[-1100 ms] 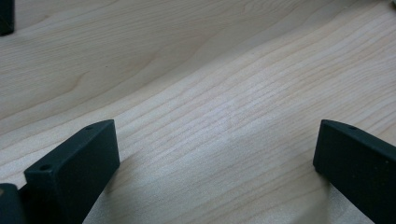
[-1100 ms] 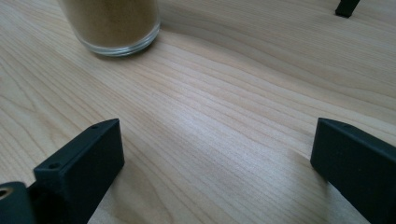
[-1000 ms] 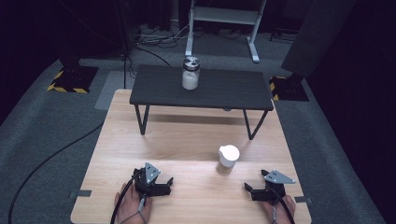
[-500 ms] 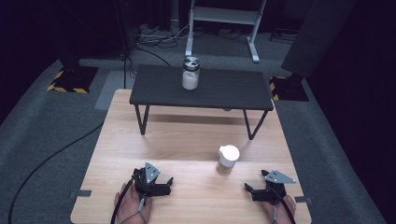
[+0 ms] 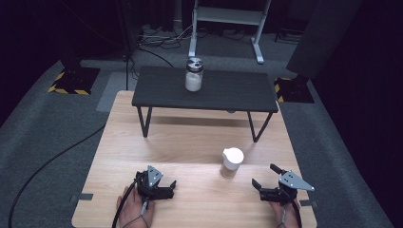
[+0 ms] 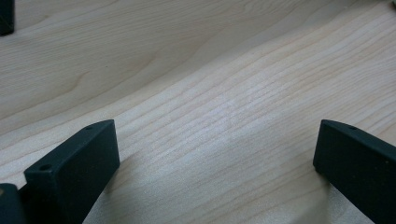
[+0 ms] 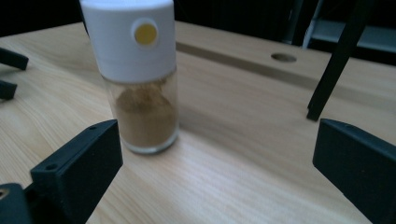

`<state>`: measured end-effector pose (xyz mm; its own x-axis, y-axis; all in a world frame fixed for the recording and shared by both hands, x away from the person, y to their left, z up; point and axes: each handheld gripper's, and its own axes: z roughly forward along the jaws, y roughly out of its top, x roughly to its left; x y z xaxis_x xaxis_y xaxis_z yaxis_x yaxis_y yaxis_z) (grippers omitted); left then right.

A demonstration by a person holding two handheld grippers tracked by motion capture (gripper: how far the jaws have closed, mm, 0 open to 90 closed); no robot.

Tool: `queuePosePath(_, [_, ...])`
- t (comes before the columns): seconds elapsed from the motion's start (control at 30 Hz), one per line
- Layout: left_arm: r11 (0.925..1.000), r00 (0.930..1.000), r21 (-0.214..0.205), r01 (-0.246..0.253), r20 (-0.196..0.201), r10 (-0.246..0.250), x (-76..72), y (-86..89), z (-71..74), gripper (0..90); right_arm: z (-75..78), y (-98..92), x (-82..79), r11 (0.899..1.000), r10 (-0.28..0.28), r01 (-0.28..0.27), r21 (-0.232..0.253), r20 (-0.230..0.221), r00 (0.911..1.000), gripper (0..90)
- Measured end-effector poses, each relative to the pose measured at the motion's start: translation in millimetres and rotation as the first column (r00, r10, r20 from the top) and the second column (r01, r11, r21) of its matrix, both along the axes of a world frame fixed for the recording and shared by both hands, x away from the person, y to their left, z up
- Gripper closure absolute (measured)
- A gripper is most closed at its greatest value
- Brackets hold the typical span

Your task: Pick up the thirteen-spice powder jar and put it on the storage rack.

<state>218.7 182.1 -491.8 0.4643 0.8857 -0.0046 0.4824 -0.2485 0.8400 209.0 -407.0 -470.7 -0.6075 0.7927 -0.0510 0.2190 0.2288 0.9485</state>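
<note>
A small spice jar [image 5: 232, 162] with a white cap stands on the wooden table [image 5: 190, 142], right of centre. In the right gripper view the spice jar [image 7: 142, 88] holds brown powder and has a yellow dot on its cap; it stands just ahead of the left jaw, untouched. My right gripper [image 5: 265, 175] [image 7: 217, 158] rests open near the front right edge, pointing left toward the jar. Near the front left my left gripper [image 5: 171, 188] [image 6: 217, 154] lies open over bare wood, its jaws pointing right.
A low black side table [image 5: 237, 92] stands on the far half of the wooden table, carrying a glass jar [image 5: 194, 76] with white contents and a metal lid. Its black leg [image 7: 334, 65] rises ahead of the right gripper. A round hole [image 7: 283, 57] is in the wood.
</note>
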Motion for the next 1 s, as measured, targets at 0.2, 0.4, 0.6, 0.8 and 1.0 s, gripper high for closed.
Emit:
queuePosePath(0.2, [1.0000,1.0000,0.000,0.000,0.000,0.000,0.0,0.0,0.0,0.3,7.4,3.9,-11.3,1.000,0.000,-0.002,0.022,0.103,0.9947,0.9])
queuePosePath(0.4, [1.0000,1.0000,0.000,0.000,0.000,0.000,0.0,0.0,0.0,0.3,13.6,7.0,-14.2,0.998,-0.026,0.020,0.055,0.104,0.9942,0.2])
queuePosePath(0.6, [1.0000,1.0000,0.001,0.000,0.000,0.000,0.0,-0.1,0.1,0.3,15.8,8.2,-14.9,0.994,-0.052,0.045,0.100,0.069,0.9963,0.7])
queuePosePath(0.8, [1.0000,1.0000,0.000,-0.006,0.000,0.006,-0.3,-1.4,0.1,0.2,14.1,17.2,-15.4,0.987,-0.094,0.085,0.137,0.057,0.9939,0.4])
queuePosePath(1.0, [1.0000,1.0000,0.000,-0.006,0.000,0.006,-0.3,-1.3,0.1,0.2,14.8,30.7,-13.0,0.987,-0.097,0.089,0.134,0.054,0.9938,0.4])
